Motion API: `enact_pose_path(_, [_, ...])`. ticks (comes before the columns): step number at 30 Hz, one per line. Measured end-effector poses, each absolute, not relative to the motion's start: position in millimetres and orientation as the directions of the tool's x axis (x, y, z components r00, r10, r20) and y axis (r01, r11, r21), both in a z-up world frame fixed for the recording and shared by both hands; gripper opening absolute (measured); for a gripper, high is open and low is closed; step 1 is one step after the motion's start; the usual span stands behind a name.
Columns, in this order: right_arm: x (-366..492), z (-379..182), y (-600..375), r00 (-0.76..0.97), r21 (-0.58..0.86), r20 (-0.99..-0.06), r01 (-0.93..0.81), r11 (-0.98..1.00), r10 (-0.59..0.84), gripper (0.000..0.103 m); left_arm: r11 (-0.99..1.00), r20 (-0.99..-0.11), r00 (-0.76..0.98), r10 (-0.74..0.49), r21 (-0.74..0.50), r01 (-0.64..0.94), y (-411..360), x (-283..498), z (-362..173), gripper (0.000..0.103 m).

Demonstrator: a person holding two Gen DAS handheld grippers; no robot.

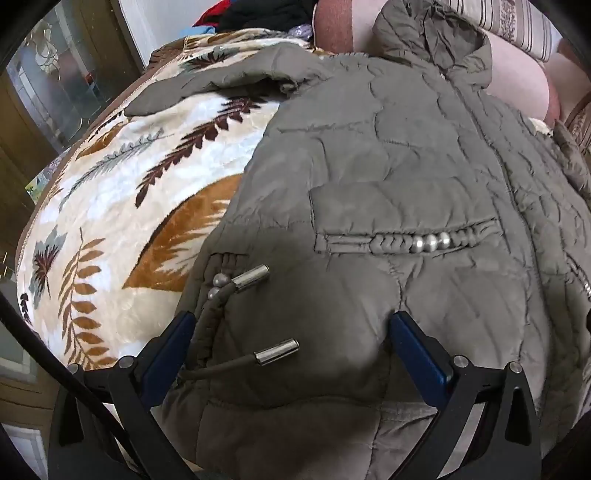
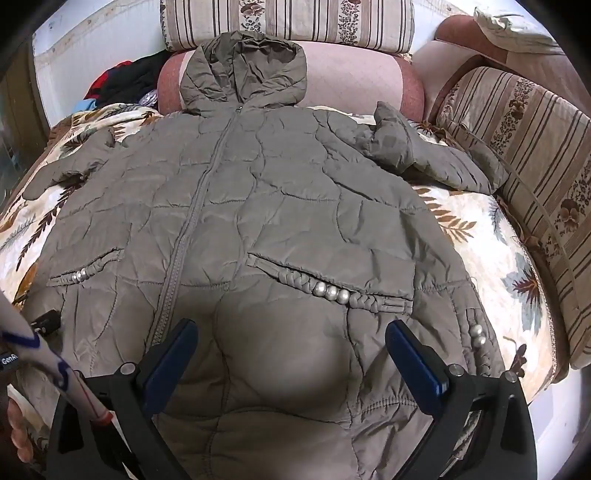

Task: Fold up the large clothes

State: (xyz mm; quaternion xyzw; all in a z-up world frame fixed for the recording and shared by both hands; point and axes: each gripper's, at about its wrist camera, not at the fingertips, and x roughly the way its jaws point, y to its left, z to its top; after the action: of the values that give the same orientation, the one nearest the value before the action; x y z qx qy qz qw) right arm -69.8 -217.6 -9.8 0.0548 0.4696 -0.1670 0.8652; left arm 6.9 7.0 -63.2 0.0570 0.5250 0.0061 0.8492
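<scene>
A: Both tools?
B: The left hand-held gripper (image 1: pixel 291 347) and right hand-held gripper (image 2: pixel 290 349) gape wide, released, hovering over the coat's hem.
A: Surface?
B: A bed under a leaf-print blanket (image 2: pixel 476 229), striped cushions (image 2: pixel 288 22) at twelve o'clock.
A: The coat?
B: The olive quilted coat (image 2: pixel 280 192) lies flat, zipped, hood (image 2: pixel 245 70) toward twelve, pearl-trimmed pockets.

So the surface is a sofa seat covered by a plush leaf-print blanket (image 2: pixel 476 221), cream with brown and rust fronds. Flat on it, straight ahead of the right claw, lies an olive quilted hooded jacket (image 2: pixel 280 192), zipped, hood at the far end against a pink bolster (image 2: pixel 354 77). Far off to the claw's left sits a dark clothes pile (image 2: pixel 129 81).
</scene>
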Motion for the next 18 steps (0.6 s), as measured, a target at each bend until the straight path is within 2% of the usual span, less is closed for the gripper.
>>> enact_pose_path(7, [-69.7, -10.1, -217.9, 0.502, -0.059, -0.833, 0.339, 0.939, -0.234, 0.103, 0.996, -0.896, 0.442, 0.048, 0.075, 0.043, 14.7, 3.1, -67.7, 0.103])
enact_pose_path(15, [-71.3, -9.5, -217.1, 0.501, -0.056, -0.834, 0.337, 0.94, -0.229, 0.103, 0.992, -0.867, 0.493, 0.068, 0.11, 0.056, 16.0, -17.6, -56.8, 0.103])
enact_pose_path(18, [-72.3, -8.3, -216.0, 0.504, -0.056, -0.833, 0.336, 0.94, -0.23, 0.103, 0.996, -0.859, 0.51, 0.04, 0.076, 0.05, 24.4, -28.7, -44.9, 0.103])
